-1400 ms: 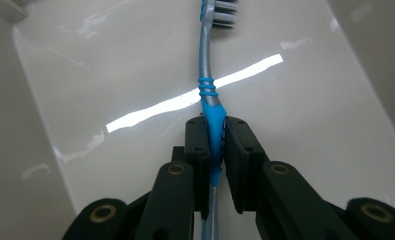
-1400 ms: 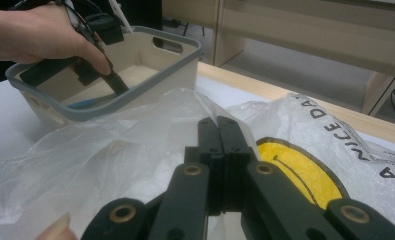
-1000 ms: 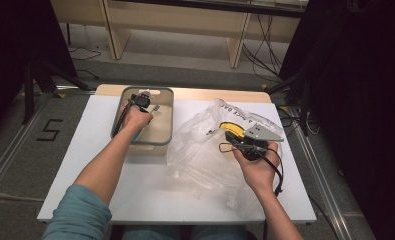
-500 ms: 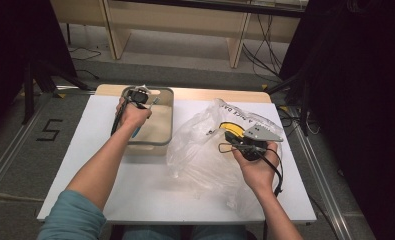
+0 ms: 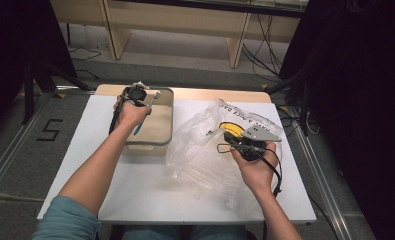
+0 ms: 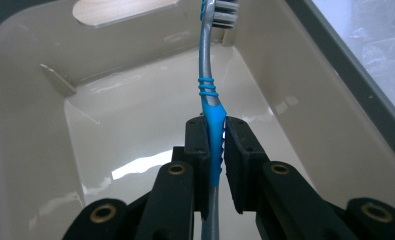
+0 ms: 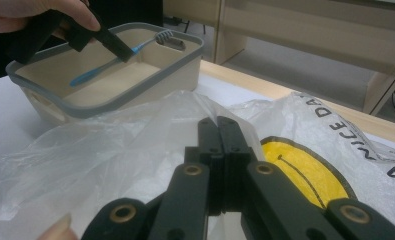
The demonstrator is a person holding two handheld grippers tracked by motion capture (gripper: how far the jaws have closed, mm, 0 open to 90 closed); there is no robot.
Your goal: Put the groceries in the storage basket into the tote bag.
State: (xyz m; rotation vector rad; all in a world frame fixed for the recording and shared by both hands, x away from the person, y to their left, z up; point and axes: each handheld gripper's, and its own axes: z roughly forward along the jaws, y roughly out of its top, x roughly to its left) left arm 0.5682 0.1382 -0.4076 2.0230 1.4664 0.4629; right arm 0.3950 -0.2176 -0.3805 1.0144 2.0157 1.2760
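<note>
Currently, a toothbrush [image 6: 211, 120] is being pinched by the left gripper [image 6: 213, 131] above the bin [image 5: 161, 139], the plastic bag [image 7: 135, 145] clamped by the right gripper [image 7: 219, 131]; slipping or snagging is being risked.

Our left arm stretches forward, and the left gripper [image 6: 214, 145] keeps its fingers [image 6: 197, 150] pressed together on a thin handle. Our right gripper [image 7: 219, 132], fingers fully closed, rests level in the right hand [image 5: 255, 167].
</note>
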